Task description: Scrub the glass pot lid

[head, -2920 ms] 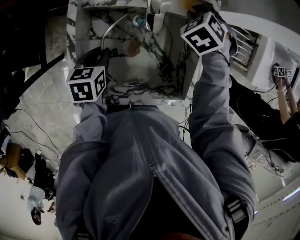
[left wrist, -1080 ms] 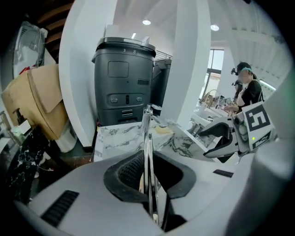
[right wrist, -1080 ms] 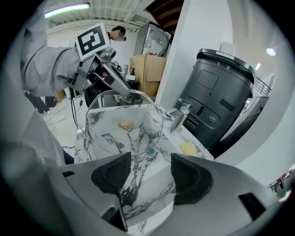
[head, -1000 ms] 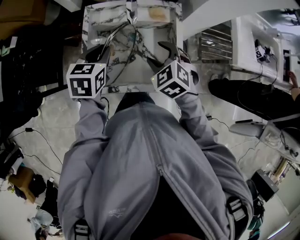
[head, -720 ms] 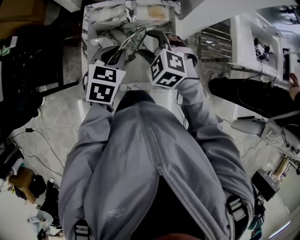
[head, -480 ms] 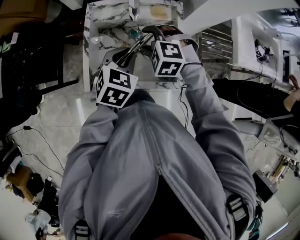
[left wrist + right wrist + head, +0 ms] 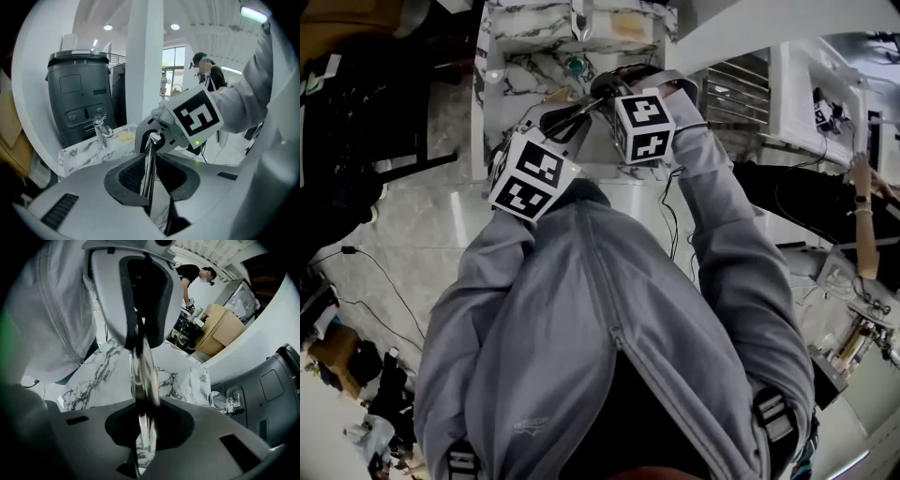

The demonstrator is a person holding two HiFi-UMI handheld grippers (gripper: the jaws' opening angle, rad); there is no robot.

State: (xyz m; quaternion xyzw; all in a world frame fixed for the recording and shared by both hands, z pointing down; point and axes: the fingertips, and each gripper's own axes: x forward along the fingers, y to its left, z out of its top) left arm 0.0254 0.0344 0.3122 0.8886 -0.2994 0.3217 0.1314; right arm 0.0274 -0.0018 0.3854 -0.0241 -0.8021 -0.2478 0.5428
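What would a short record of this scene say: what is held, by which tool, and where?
Object: glass pot lid with a metal rim, seen edge-on
Left gripper: fingers shut on the lid's rim
Right gripper: fingers have just closed on the opposite side of the rim
Place: above the white marble sink
Nearby: chrome tap on the sink's ledge

left gripper (image 7: 551,120), right gripper (image 7: 609,86) — both at glass pot lid (image 7: 581,108) | over marble sink (image 7: 525,61) | grey jacket (image 7: 581,328) below
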